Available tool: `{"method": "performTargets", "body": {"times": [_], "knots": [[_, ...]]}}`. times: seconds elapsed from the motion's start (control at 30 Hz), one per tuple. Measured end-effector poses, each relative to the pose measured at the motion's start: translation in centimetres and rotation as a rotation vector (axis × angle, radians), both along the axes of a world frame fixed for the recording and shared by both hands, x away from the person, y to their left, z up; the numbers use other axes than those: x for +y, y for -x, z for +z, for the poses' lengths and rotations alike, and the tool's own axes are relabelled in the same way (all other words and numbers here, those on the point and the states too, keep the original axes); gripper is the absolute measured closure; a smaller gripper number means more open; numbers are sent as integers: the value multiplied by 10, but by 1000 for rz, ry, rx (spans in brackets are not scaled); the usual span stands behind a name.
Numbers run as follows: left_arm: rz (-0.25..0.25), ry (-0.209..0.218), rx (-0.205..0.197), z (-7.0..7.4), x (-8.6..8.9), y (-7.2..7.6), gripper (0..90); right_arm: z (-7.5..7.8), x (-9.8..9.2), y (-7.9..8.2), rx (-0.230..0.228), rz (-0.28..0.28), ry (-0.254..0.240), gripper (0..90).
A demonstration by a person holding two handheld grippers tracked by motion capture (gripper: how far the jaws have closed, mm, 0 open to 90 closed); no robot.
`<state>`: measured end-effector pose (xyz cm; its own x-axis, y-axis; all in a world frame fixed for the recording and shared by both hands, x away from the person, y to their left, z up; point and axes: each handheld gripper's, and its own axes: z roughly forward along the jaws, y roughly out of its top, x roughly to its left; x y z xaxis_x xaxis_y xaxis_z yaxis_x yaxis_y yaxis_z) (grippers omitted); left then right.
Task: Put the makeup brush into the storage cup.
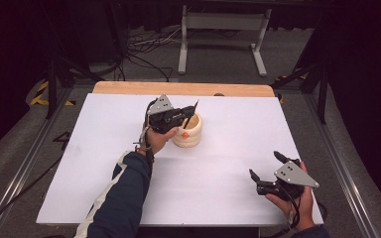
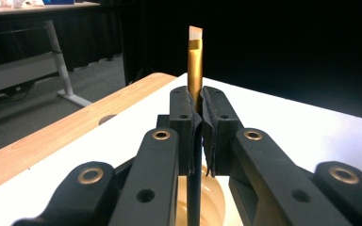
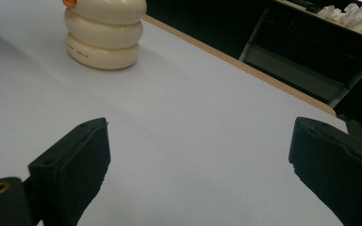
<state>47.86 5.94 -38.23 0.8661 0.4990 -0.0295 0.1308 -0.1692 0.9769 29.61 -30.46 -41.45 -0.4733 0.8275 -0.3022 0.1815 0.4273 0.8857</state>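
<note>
Now, left gripper (image 2: 195,136) clamped on brush (image 2: 194,70) above holder (image 1: 188,131); right gripper (image 3: 198,165) agape.

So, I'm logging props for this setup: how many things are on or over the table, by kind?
Cream ribbed holder: 1
Thin brush with a gold band, clamped in the left gripper: 1
Grippers, counting the open right gripper: 2
Total: 4

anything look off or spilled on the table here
Nothing stands out. The cream holder stands upright on the white table, the left gripper holds a brush above it, nothing spilled.
</note>
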Motion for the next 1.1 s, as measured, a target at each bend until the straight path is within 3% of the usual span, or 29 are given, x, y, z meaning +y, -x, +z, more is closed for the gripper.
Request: {"method": "performTargets", "body": {"times": [0.6, 0.77, 1.0, 1.1], "knots": [[15, 1, -9, 7, 5, 6, 792, 0, 0, 0, 1, 0, 3, 68], [27, -28, -38, 12, 8, 11, 767, 0, 0, 0, 0, 0, 4, 68], [41, -103, -95, 18, 10, 25, 631, 0, 0, 0, -1, -3, 4, 67], [34, -116, -118, 22, 12, 33, 592, 0, 0, 0, 0, -2, 5, 68]]}}
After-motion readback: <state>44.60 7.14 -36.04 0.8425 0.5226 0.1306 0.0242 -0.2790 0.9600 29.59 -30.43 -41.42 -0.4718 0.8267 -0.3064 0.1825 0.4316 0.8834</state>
